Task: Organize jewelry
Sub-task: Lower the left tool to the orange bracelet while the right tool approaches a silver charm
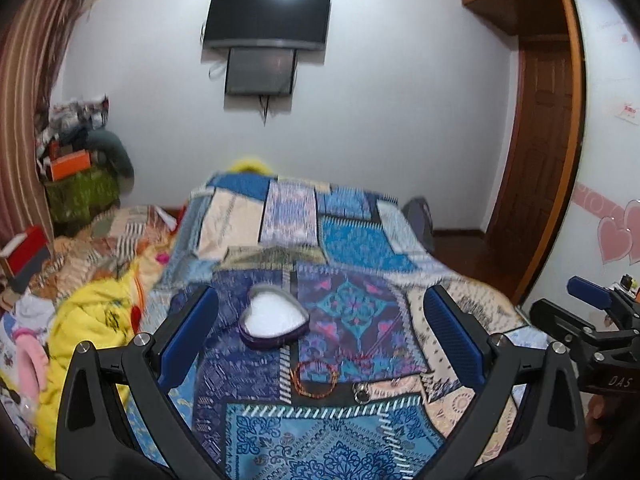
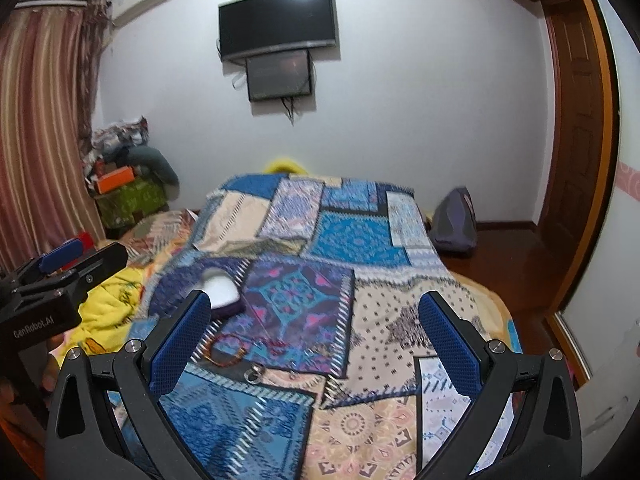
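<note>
A heart-shaped purple box (image 1: 275, 317) with a white lining lies open on the patchwork bedspread (image 1: 352, 248). A brown bead bracelet (image 1: 315, 376) lies in front of it, a thin red string (image 1: 357, 356) to its right, and silver rings (image 1: 362, 393) beside the bracelet. My left gripper (image 1: 320, 340) is open above them and empty. In the right wrist view the box (image 2: 219, 290), bracelet (image 2: 228, 350), red string (image 2: 276, 345) and rings (image 2: 255, 373) lie left of centre. My right gripper (image 2: 316, 340) is open and empty, right of the jewelry.
Yellow bedding (image 1: 96, 320) and clothes are piled on the bed's left. Boxes (image 1: 70, 164) stack by the striped curtain. A TV (image 1: 267, 16) hangs on the far wall. A wooden door (image 1: 536, 152) and a bag (image 2: 456, 220) on the floor are right.
</note>
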Demonstrator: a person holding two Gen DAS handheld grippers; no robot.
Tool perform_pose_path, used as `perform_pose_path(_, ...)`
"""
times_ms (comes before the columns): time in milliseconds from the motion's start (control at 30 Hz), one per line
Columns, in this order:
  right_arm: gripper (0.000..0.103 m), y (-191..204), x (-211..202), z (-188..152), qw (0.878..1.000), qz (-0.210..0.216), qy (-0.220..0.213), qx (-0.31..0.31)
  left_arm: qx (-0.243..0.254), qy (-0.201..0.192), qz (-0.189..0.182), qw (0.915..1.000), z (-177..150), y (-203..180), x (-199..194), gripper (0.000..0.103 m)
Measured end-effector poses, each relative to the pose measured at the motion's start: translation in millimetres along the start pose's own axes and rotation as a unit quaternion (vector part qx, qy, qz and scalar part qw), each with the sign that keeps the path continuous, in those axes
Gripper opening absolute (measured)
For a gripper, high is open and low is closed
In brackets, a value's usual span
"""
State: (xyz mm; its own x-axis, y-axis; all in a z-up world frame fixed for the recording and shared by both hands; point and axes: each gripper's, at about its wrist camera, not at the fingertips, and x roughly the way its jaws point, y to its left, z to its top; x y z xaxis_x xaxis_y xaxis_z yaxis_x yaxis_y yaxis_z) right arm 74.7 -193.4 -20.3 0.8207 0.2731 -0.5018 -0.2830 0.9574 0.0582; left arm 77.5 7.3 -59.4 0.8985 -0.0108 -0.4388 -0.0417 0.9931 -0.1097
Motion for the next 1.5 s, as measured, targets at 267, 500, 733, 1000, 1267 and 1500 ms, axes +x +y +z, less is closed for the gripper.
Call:
perform_pose_path(267, 0.103, -18, 45, -17, 0.997, 0.007, 0.074, 0.003, -0.027, 0.099, -0.001, 0.9947, -34, 15, 64, 0.103)
perform_pose_path(500, 0.095, -21, 84, -40, 0.991, 0.041, 0.129, 0.003, -0.002, 0.163, 0.014, 0.9865, -66, 21, 102, 0.103)
perform_pose_path(733, 0.075, -20, 116, -61, 0.979, 0.091, 0.182, 0.015, 0.016, 0.209, 0.008, 0.9777, -88, 24, 125, 0.096)
perform_pose_path(1000, 0.049, -13, 138, -76, 0.967, 0.128, 0.222, 0.008, 0.032, 0.258, -0.019, 0.9654, -104, 21, 148, 0.078)
perform_pose_path(1267, 0.036, -5, 150, -83, 0.96, 0.144, 0.238, 0.002, 0.015, 0.249, -0.019, 0.9682, -101, 28, 150, 0.056)
perform_pose_path(1500, 0.029, -1, 158, -85, 0.96, 0.138, 0.244, -0.003, -0.023, 0.247, -0.021, 0.9685, -100, 44, 152, 0.034)
